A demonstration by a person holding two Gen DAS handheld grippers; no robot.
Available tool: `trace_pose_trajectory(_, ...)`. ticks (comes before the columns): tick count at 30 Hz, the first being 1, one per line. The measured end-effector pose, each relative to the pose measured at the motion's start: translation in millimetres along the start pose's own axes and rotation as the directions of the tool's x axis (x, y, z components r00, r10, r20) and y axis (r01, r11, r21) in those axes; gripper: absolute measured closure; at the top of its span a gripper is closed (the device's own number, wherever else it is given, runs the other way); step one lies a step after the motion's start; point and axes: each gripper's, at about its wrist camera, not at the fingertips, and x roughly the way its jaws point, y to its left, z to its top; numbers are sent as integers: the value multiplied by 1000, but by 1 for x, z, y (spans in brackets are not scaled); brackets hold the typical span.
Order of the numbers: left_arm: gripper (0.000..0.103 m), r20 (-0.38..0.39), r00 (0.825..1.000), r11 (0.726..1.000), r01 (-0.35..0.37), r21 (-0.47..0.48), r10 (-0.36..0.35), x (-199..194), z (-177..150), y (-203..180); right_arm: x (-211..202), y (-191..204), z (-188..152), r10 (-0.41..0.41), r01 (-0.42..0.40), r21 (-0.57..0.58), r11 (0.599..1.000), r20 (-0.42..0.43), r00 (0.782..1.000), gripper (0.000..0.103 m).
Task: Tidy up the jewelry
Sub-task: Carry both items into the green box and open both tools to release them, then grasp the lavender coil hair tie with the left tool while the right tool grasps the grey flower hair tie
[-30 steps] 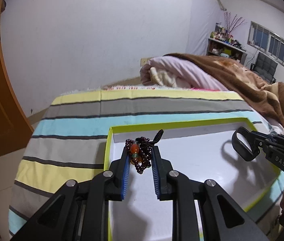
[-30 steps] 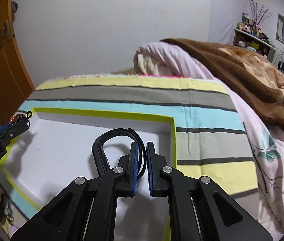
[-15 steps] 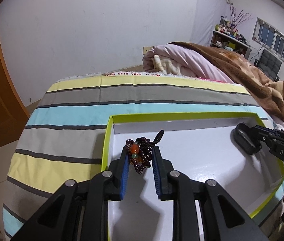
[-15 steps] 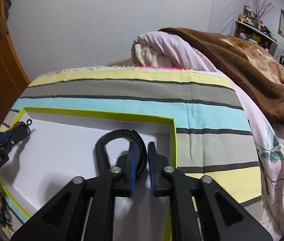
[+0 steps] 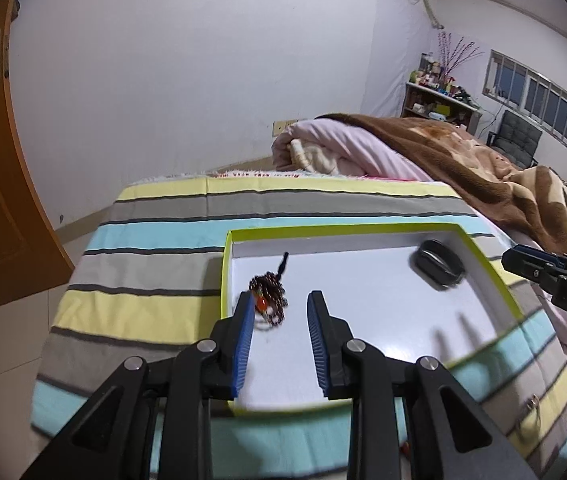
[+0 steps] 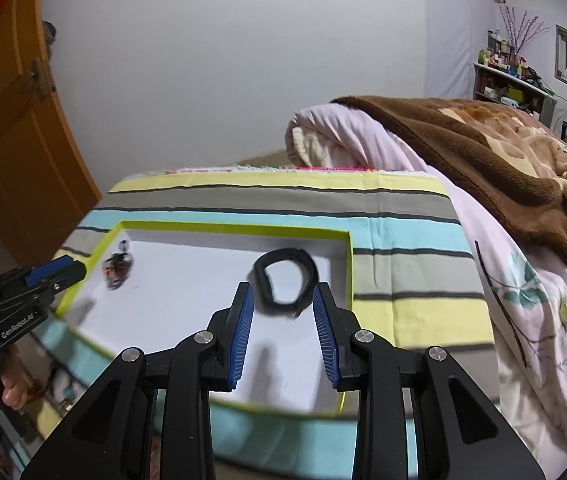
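Note:
A white box with a lime rim [image 5: 225, 264] [image 6: 347, 272] lies on the striped bed. A dark red bead bracelet [image 5: 269, 298] with an orange bead lies in its left part, also in the right wrist view [image 6: 117, 268]. A black wristband [image 6: 285, 280] lies in its right part, also in the left wrist view [image 5: 437, 266]. My left gripper [image 5: 279, 308] is open, just behind the bead bracelet. My right gripper [image 6: 283, 304] is open, just behind the wristband. Both are empty.
The striped sheet [image 5: 155, 248] covers the bed end. A rolled pink quilt [image 6: 347, 140] and brown blanket [image 6: 503, 152] lie behind and to the right. An orange door [image 6: 11, 128] stands left. A small metal piece [image 5: 531, 428] lies on the sheet near the box's front.
Both grippers have opened and drawn back and up. The bead bracelet and the black wristband, held before, now lie in the box.

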Motion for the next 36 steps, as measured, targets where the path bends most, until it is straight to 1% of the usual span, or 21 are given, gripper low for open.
trace_pose_trajectory(5,75,43,999,1000,14,4,-14,-38,-15,-4,-38,9,-19,19,-19,-5,1000,47,999,71)
trace_pose_trajectory(10,74,68,997,1000,21,-2,-21,-70,-36,-9,-75,17,-45,35,-34,-11,999,86,996,71)
trace_pose_trajectory(16,69,91,995,999,30,-19,-28,-98,-61,-12,-107,21,-77,41,-40,-3,999,102,994,71)
trace_pose_trajectory(23,68,115,993,999,21,-39,-17,-128,-88,-12,-136,26,-104,30,-31,6,999,131,991,71)
trace_pose_trajectory(29,68,139,990,999,-13,-37,18,-150,-106,-15,-157,34,-123,18,-16,-12,1000,152,988,71)
trace_pose_trajectory(36,68,130,991,999,-28,-38,33,-163,-127,-17,-169,40,-145,6,-1,-30,1000,148,989,71)
